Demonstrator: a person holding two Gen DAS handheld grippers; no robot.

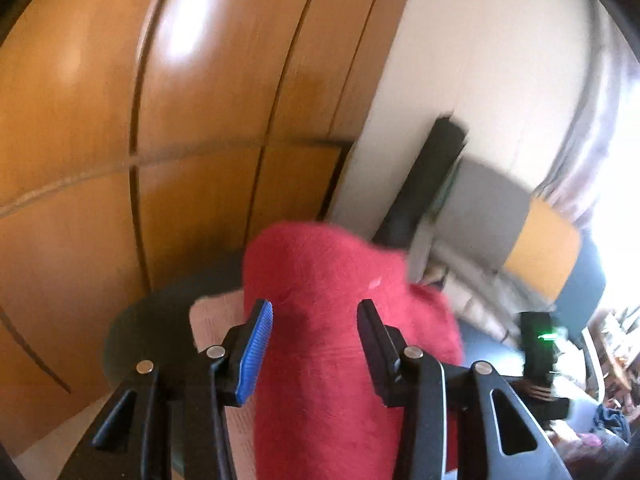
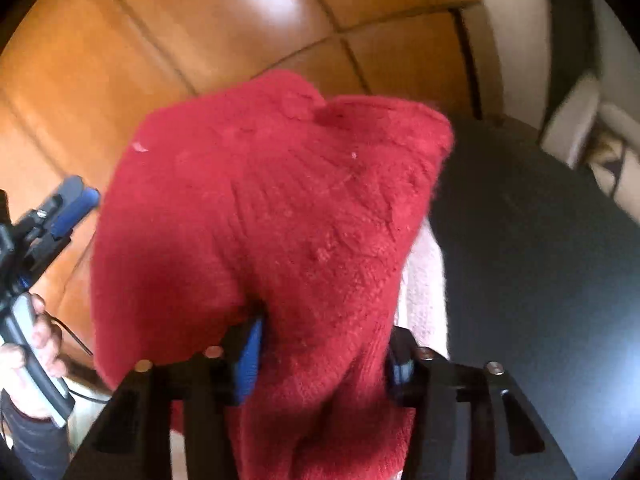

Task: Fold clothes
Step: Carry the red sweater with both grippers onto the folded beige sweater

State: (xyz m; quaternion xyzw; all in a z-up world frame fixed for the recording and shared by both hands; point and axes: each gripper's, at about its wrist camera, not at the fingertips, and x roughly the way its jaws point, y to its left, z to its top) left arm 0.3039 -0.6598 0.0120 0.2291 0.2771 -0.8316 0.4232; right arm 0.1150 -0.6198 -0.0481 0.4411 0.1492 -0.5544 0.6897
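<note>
Running between your left gripper's [image 1: 316, 344] parted fingers is the red knitted garment [image 1: 332, 320]; whether the pads press it you cannot tell. Your right gripper [image 2: 324, 354] has the same red knit bunched between its blue pads [image 2: 250, 356], though blur hides the grip. Under it lies a pale pink cloth [image 2: 424, 300] on the dark round table [image 2: 540, 280]. Beyond stand wooden wardrobe doors [image 1: 120, 120].

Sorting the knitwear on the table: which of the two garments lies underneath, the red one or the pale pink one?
The pale pink garment lies underneath, flat on the dark round table; the red sweater is draped over it, between both hand-held grippers' fingers.
</note>
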